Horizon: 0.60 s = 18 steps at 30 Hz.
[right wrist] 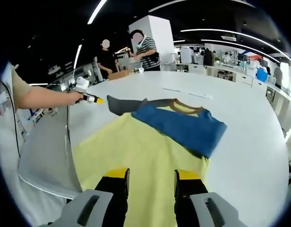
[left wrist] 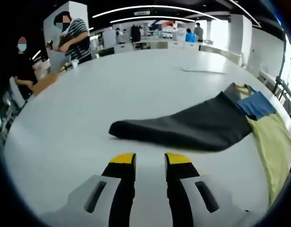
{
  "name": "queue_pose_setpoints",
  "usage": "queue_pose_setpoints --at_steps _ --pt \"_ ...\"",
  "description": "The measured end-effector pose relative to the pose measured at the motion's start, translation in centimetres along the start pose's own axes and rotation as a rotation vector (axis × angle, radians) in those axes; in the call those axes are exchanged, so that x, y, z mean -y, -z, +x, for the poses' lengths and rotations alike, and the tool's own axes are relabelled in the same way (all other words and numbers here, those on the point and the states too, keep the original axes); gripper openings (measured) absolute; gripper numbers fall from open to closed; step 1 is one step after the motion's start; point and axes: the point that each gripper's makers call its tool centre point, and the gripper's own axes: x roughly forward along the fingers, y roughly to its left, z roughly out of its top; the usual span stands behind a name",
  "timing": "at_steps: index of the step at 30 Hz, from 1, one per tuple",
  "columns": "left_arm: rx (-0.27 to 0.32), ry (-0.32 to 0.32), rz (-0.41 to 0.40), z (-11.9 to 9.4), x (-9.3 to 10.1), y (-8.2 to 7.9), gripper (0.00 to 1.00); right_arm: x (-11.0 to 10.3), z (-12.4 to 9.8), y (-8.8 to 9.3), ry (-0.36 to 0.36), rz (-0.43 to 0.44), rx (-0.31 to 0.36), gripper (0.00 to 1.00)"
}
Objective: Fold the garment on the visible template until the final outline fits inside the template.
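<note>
White table (left wrist: 89, 94) holds the shirt (right wrist: 150, 156), hem cut off; both grippers (left wrist: 150, 161) (right wrist: 151, 176) apart, empty; no writing legible.

Two people (left wrist: 72, 38) stand at the big white table's (left wrist: 136, 80) far edge, at about eleven o'clock, with a cardboard box (left wrist: 44, 82) just beside them. A flat sheet (left wrist: 202, 70) lies at one o'clock, more people (left wrist: 192, 33) well beyond it.

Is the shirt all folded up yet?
No. The shirt lies spread, its dark sleeve stretched out sideways on the table.
</note>
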Motion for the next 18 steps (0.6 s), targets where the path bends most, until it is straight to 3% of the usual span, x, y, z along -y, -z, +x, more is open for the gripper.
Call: queue_pose_setpoints --at_steps 18 --pt "-0.019 -0.038 0.001 2.7 -2.1 -1.1 0.16 0.4 0.3 0.7 0.017 0.011 -0.033 0.34"
